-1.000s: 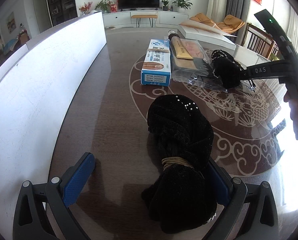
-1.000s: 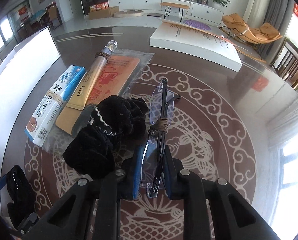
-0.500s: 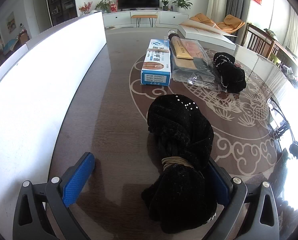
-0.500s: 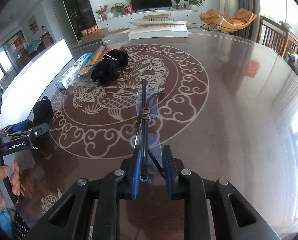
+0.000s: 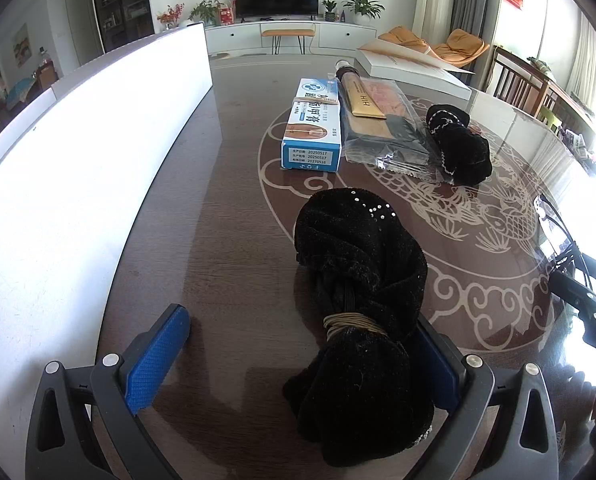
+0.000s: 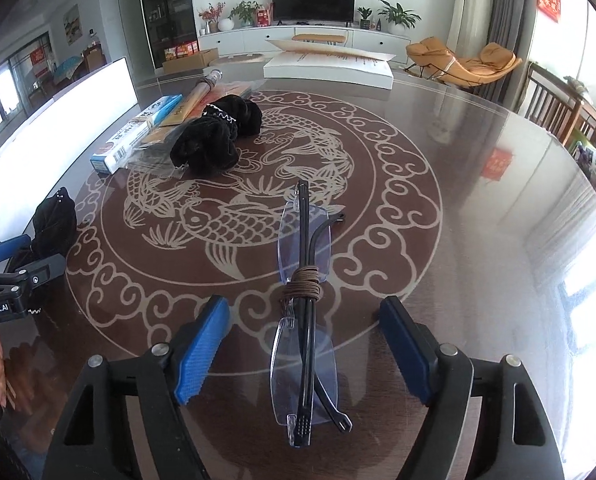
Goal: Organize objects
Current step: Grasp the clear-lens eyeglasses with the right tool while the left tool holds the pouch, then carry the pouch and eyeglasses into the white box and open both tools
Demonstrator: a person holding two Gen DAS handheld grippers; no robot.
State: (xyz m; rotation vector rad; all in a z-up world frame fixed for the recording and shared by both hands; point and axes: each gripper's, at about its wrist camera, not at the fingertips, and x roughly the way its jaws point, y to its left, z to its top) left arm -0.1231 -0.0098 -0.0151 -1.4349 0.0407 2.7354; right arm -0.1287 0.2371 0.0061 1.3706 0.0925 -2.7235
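Observation:
A pair of rimless glasses (image 6: 303, 264), folded and bound with a brown cord, lies flat on the glass table top (image 6: 477, 200). My right gripper (image 6: 303, 308) straddles them with its jaws opening; neither blue pad touches the frame. In the left wrist view the glasses (image 5: 553, 224) show at the far right edge. A black cloth bundle (image 5: 357, 280) tied with a tan band lies between the fingers of my left gripper (image 5: 301, 320), which stands open. The bundle rests against the right finger (image 5: 437, 360) and well apart from the left one.
A row lies toward the back left: a blue and white box (image 5: 313, 128), a clear bag with a gold tube (image 5: 381, 120), and a second black bundle (image 5: 457, 144). A flat white box (image 5: 409, 68) sits at the far edge. A white board (image 5: 78, 160) lines the left side.
My right gripper carried the glasses away from the row of objects to the near middle of the table, then opened and let them lie there. The left gripper kept still.

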